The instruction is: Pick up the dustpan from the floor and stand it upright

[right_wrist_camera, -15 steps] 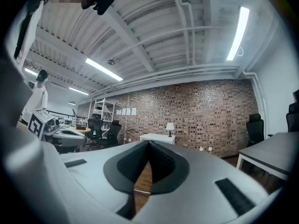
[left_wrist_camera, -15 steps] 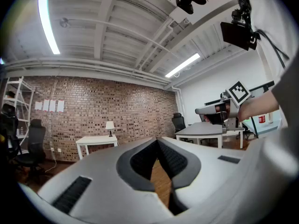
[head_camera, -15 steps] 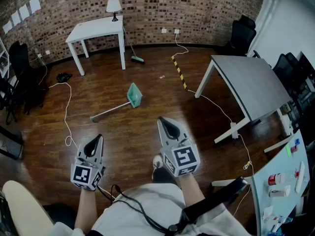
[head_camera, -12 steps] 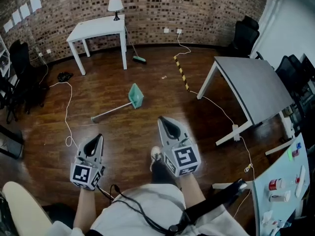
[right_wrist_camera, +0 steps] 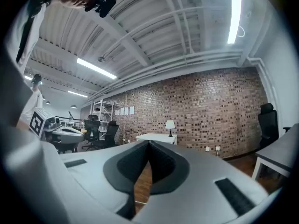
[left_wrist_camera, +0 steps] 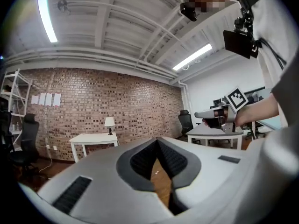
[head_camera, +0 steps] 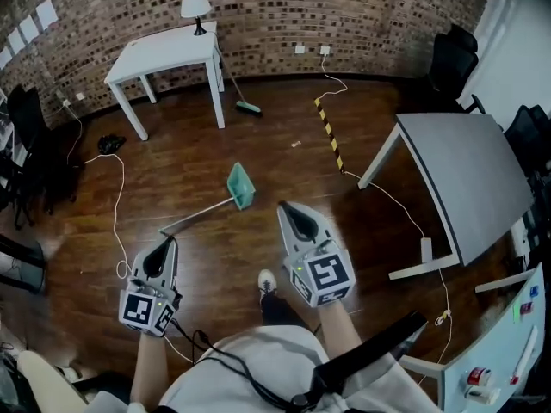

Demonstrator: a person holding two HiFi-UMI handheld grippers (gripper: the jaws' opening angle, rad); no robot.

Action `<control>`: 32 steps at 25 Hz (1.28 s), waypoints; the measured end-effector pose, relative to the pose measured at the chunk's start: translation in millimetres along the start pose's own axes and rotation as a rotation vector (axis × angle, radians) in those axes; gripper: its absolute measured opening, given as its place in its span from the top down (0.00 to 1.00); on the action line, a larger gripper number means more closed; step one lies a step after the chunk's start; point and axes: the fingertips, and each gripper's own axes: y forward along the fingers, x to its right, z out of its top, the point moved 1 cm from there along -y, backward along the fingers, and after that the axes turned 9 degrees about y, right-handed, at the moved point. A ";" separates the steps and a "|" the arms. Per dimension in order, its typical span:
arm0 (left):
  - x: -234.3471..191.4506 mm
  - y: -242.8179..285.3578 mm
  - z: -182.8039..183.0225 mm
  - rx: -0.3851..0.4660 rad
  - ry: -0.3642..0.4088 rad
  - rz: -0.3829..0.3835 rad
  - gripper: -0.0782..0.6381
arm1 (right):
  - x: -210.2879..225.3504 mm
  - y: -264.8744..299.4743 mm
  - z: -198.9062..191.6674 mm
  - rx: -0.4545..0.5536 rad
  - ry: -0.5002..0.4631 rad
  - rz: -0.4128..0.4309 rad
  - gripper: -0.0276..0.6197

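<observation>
The head view alone shows the dustpan (head_camera: pixel 240 185): it lies flat on the wooden floor (head_camera: pixel 189 153), well out from the brick wall (head_camera: pixel 344 7), its green pan toward that wall and its pale handle (head_camera: pixel 196 213) slanting back toward the left claw (head_camera: pixel 164 246); it is well apart from both claws, and whether anything lies in its pan is too small to tell; the right claw (head_camera: pixel 289 211) hovers beside the left, a shoe (head_camera: pixel 267 282) on the floor between them; a broom (head_camera: pixel 244 106) leans by a leg of the white surface (head_camera: pixel 164 54), whose far edge carries a lamp (head_camera: pixel 195 5). The two gripper views look level across the room and miss the dustpan; the left gripper view shows its own jaws clenched on nothing, tips together, with the right claw in a hand off to the right; the right gripper view shows its jaws likewise clenched and empty, plus shelving (right_wrist_camera: pixel 99 111) along the wall.
</observation>
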 end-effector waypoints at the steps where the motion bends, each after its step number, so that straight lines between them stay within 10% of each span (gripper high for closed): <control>1: -10.5 23.2 4.1 0.009 -0.007 0.012 0.88 | 15.2 19.6 3.6 -0.004 0.002 0.010 0.98; 11: -79.2 164.4 23.6 0.007 0.037 0.073 0.88 | 113.5 154.6 40.6 0.020 0.016 0.063 0.98; 32: -140.2 199.7 2.7 0.000 0.010 0.049 0.88 | 111.9 218.5 36.4 -0.004 0.016 0.019 0.98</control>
